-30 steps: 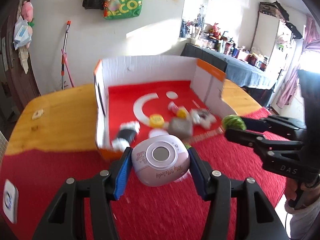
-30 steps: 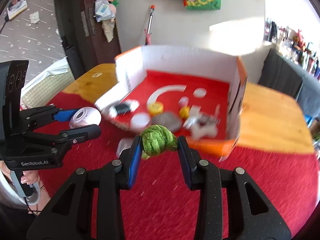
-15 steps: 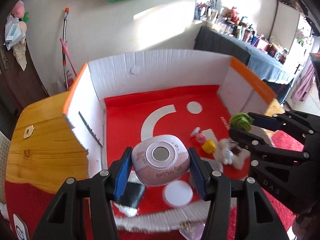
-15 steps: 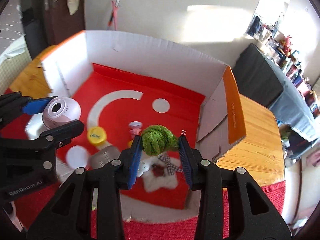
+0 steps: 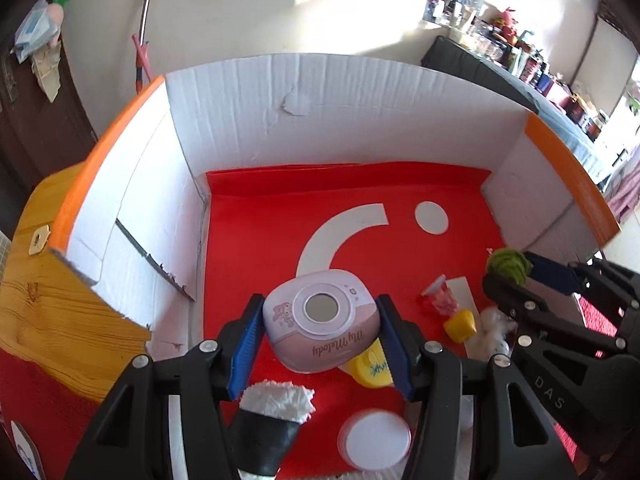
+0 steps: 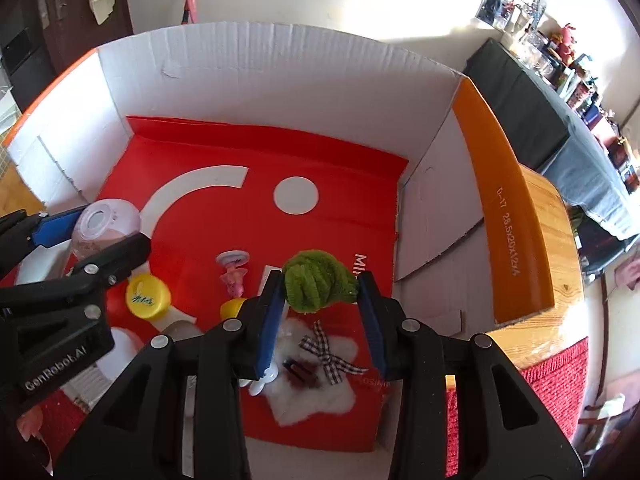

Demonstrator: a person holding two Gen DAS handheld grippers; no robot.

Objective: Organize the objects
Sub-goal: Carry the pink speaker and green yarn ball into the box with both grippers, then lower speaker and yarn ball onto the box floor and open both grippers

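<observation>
My left gripper [image 5: 322, 332] is shut on a pink rounded My Melody case [image 5: 322, 318] and holds it above the red floor of an open cardboard box [image 5: 340, 112]. My right gripper [image 6: 320, 294] is shut on a green fuzzy ball [image 6: 318, 286], also over the box [image 6: 280, 64]. The right gripper also shows in the left wrist view [image 5: 510, 276], holding the ball [image 5: 508, 264] at the box's right side. The left gripper [image 6: 98, 234] with the case [image 6: 106, 226] shows at the left in the right wrist view.
On the box floor lie a yellow lid [image 6: 147, 295], a small pink toy [image 6: 233, 270], a yellow piece [image 5: 460, 325], a white star plush with a checked bow [image 6: 318, 372], a white disc [image 5: 374, 438] and a black-and-white roll [image 5: 268, 420]. The box stands on a wooden table [image 5: 44, 312] with a red cloth [image 6: 548, 380].
Both grippers have moved forward from above the red cloth to over the inside of the box, still holding the pink case and the green ball. They now look down onto the box floor.
</observation>
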